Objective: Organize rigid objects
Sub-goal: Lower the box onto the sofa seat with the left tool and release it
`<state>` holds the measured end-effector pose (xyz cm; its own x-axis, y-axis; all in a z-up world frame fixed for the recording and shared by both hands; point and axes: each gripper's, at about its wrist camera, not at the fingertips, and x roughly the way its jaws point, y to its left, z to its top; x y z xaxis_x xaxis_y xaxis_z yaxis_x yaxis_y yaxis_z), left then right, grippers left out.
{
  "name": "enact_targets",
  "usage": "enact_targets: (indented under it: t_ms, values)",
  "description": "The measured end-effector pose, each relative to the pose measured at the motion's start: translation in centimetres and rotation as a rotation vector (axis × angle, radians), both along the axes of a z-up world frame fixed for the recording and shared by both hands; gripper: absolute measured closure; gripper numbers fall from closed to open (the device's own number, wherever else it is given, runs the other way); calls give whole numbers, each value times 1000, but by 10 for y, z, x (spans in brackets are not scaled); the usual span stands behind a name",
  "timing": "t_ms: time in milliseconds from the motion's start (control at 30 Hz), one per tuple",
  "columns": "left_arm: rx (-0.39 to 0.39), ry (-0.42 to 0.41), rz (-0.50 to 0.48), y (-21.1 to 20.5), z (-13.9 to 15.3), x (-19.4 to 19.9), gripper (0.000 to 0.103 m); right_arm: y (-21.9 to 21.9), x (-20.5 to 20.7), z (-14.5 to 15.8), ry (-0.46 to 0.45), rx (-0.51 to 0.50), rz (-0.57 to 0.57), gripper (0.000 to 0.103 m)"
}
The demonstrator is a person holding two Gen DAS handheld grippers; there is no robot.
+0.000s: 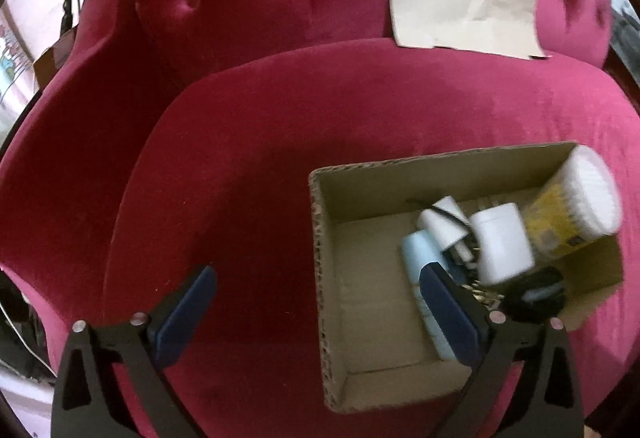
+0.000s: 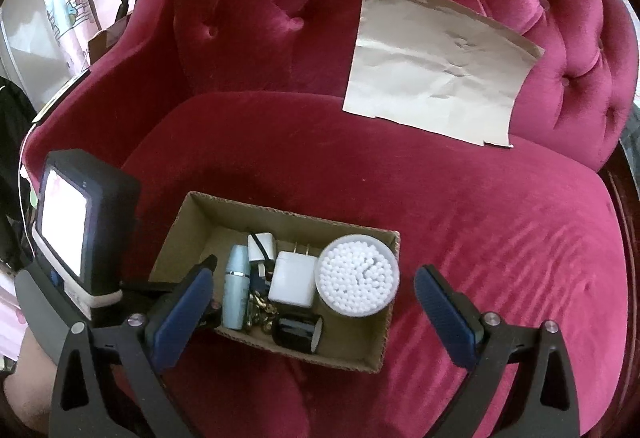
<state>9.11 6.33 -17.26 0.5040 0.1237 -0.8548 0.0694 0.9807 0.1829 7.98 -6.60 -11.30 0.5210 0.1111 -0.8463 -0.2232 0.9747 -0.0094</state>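
Hovering over a crimson velvet armchair (image 2: 460, 206), both claws are spread wide and holding nothing. The left claw (image 1: 316, 314) is hanging above the near left corner of an open cardboard box (image 1: 332, 238) sitting on the seat cushion; one blue pad (image 1: 448, 314) is lying over the box's inside, the other over bare velvet beside it. The right claw (image 2: 314, 312) is straddling the same cardboard box (image 2: 184, 222) from the near side, its left pad over the box's near left edge and its right pad out past the box's right wall.

Inside the box, just ahead of and between the right claw's pads, a round tub of cotton swabs (image 2: 357, 275) is standing upright against the right wall. Touching it to the left is a white plug adapter (image 2: 292, 280), then a smaller white charger (image 2: 262, 246) with a dark cable behind it, and a pale blue bottle (image 2: 236, 288) lying lengthwise. A small black jar (image 2: 298, 332) is lying on its side nearest the claw, with some gold-coloured bits beside it that are too small to make out.

Well beyond both claws, a creased sheet of brown paper (image 2: 432, 66) is leaning against the tufted backrest. The camera unit (image 2: 76, 234) of the left claw is showing at the right claw's left.
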Motion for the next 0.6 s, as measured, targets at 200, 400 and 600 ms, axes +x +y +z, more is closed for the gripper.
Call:
enact_targets:
  t_ms: [200,400,600]
  values:
    - [-7,-24,4,-1,27,-12,0,-7,-11,16,-8,-16,-29,0]
    - [-21,-12,2,-7,49,-30,0,-15,-21,32,-5,-19,-56,0]
    - [-46,-27,-12,-18,74,-46,0,-23,-31,50,-11,-30,-83,0]
